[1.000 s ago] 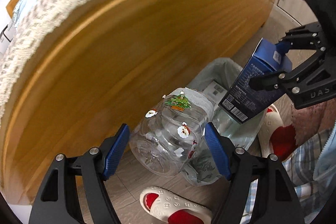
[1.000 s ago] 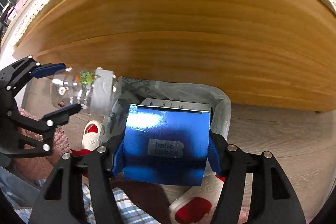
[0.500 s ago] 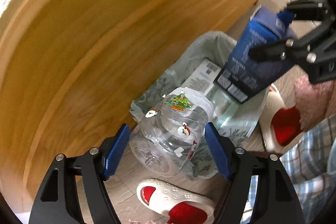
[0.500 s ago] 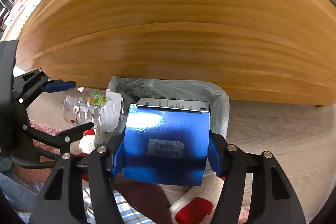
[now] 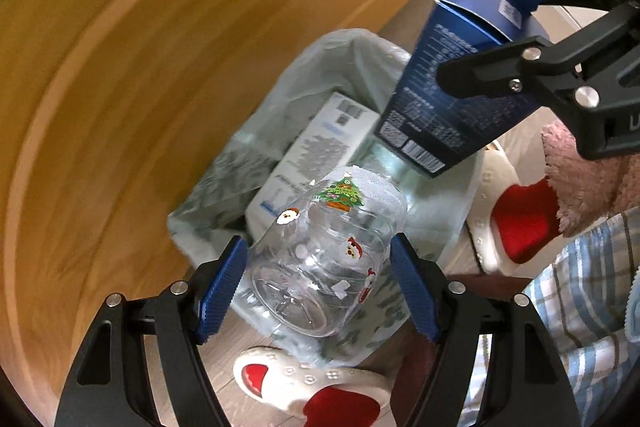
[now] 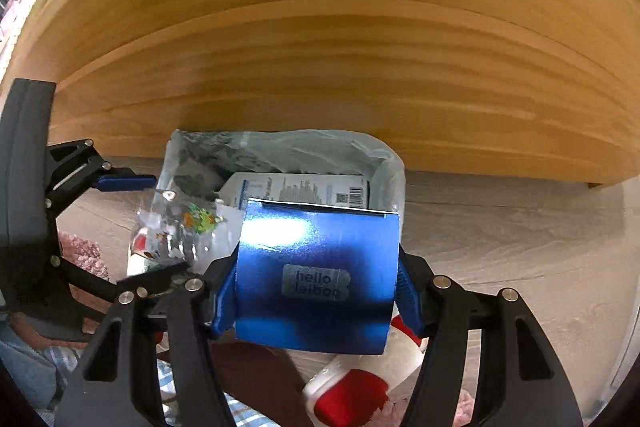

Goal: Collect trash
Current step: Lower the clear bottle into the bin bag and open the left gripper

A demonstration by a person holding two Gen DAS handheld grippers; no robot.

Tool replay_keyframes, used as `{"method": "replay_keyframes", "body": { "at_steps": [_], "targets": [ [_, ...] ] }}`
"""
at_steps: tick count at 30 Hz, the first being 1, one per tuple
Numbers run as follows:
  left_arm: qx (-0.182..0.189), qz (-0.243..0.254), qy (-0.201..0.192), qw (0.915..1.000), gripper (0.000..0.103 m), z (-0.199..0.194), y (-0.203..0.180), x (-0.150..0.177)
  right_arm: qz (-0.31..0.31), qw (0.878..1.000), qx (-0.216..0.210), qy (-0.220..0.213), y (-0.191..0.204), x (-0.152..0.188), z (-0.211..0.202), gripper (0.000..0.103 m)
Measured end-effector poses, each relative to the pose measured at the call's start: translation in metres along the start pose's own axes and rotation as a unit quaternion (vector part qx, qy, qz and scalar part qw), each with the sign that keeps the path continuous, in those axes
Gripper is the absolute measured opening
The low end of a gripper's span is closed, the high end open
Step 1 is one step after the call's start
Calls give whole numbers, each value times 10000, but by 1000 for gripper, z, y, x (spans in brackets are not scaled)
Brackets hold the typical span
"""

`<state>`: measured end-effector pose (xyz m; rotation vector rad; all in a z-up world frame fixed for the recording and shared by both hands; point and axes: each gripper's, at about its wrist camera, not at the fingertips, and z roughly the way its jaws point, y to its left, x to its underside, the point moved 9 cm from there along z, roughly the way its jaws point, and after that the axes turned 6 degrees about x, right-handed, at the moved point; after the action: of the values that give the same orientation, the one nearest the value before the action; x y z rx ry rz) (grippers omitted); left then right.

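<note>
Both jaws grip: our left gripper (image 5: 318,283) clamps the clear bottle (image 5: 324,259), our right gripper (image 6: 316,291) the blue carton (image 6: 318,279), both seemingly above the lined bin (image 5: 344,47).

Left gripper (image 5: 318,285): fills the bottom of the left wrist view; black arms rise from the lower corners to two blue ribbed pads.
Left pads (image 5: 222,285): one at lower left of centre, one at lower right, both pressed on the sides of a clear bottle (image 5: 324,255).
Left gripper, other view: at the left edge of the right wrist view, arms reaching in toward centre.
Right gripper (image 6: 316,293): fills the bottom of its own view, blue pads clamped on the two sides of a blue box (image 6: 316,267).
Right gripper, other view: upper right of the left wrist view, arms angled down and left.
Person: plaid trouser leg (image 5: 580,307) at lower right of the left wrist view.
</note>
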<state>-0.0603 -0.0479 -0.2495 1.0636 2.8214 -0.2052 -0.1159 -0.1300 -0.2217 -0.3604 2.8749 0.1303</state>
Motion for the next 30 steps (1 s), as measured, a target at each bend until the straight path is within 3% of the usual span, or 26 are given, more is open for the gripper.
{"method": "replay_keyframes", "body": {
  "at_steps": [12, 19, 26, 30],
  "targets": [
    [360, 4, 520, 9980, 71, 47, -22, -24, 115, 9996, 30, 262, -22, 16, 23, 61],
    [544, -106, 622, 9965, 71, 74, -27, -31, 69, 9996, -56, 270, -23, 16, 39, 61],
    [724, -267, 483, 9958, 72, 79, -24, -34, -18, 9991, -75, 414, -24, 24, 50, 61],
    [1109, -518, 591, 9907, 72, 87, -26, -29, -61, 9990, -91, 437, -25, 24, 53, 61]
  ]
}}
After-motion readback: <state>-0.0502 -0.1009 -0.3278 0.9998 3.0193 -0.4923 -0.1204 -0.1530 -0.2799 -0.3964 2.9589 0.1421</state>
